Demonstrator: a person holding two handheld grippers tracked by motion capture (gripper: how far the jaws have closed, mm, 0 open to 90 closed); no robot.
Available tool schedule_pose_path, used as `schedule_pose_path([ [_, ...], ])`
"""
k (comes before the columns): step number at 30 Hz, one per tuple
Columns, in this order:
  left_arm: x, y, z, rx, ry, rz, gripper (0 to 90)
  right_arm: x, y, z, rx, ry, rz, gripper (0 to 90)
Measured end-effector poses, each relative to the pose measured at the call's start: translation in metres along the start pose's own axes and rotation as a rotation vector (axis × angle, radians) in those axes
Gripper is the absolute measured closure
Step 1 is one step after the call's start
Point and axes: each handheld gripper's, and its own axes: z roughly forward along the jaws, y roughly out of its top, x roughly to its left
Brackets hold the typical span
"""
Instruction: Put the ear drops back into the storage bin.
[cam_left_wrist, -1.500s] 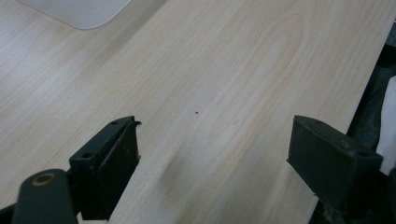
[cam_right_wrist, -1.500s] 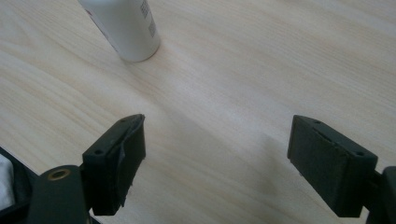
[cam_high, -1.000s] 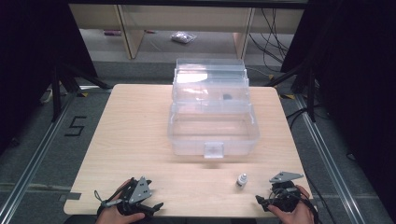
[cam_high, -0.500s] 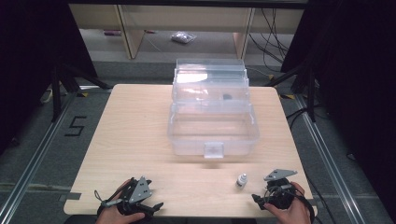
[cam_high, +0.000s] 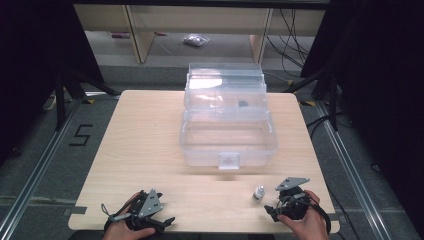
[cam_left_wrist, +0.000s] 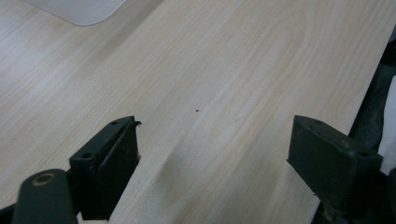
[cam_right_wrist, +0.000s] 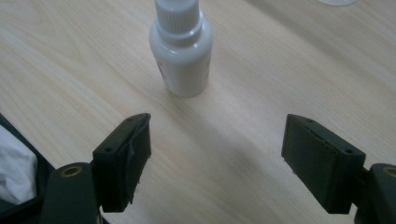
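Resting near the front edge of a pale wooden table (cam_high: 150, 135), two handheld grippers sit well apart. The left gripper (cam_left_wrist: 212, 149) lies at the person's left, jaws spread wide over bare wood, holding nothing. The right gripper (cam_right_wrist: 217, 154) also has its jaws spread wide. A small white bottle (cam_right_wrist: 181, 51) with a ribbed white cap stands upright just beyond them, not touched. Farther back, at the table's middle, stands a clear plastic box (cam_high: 227, 142) with its lid raised.
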Motion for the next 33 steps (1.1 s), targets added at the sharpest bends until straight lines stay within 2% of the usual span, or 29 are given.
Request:
schedule_pose_path([
  [1, 0.000, 0.000, 0.001, -0.001, 0.008, -0.001, 15.6, 0.001, 0.001, 0.002, -0.012, -0.006, -0.005, 25.0],
  [4, 0.000, 0.000, 0.000, 0.006, 0.010, -0.001, 15.6, 0.006, 0.004, 0.003, 0.012, 0.014, 0.013, 25.2],
  [5, 0.000, 0.000, 0.000, 0.006, 0.009, -0.001, 15.6, 0.004, 0.006, 0.004, 0.008, 0.008, -0.016, 25.2],
  [6, 0.001, 0.000, -0.001, 0.015, 0.007, 0.013, 15.6, 0.006, 0.008, 0.005, 0.008, 0.006, -0.024, 25.3],
  [7, 0.000, 0.000, 0.000, 0.007, 0.010, -0.001, 15.6, 0.006, 0.009, 0.005, 0.010, 0.005, -0.028, 25.6],
  [9, 0.000, 0.000, 0.000, 0.007, 0.009, -0.001, 15.6, 0.005, 0.012, 0.007, -0.005, -0.003, -0.070, 26.5],
  [17, 0.000, 0.000, 0.000, 0.008, 0.009, -0.003, 15.6, 0.011, 0.022, 0.013, 0.011, 0.014, -0.113, 28.4],
  [22, 0.000, 0.000, 0.000, 0.008, 0.009, -0.004, 15.6, 0.013, 0.029, 0.016, 0.012, 0.005, -0.131, 30.3],
  [23, 0.001, 0.000, 0.000, 0.008, 0.008, -0.004, 15.6, 0.014, 0.030, 0.015, 0.023, 0.010, -0.124, 30.9],
  [26, 0.001, 0.000, 0.000, 0.008, 0.009, -0.004, 15.7, 0.014, 0.033, 0.020, 0.029, 0.017, -0.152, 33.1],
  [28, 0.000, 0.000, 0.000, 0.008, 0.008, -0.004, 15.6, 0.015, 0.035, 0.022, 0.038, 0.015, -0.146, 33.9],
  [33, 0.000, 0.000, 0.000, 0.009, 0.009, -0.003, 15.6, 0.015, 0.041, 0.024, 0.059, 0.026, -0.166, 36.8],
])
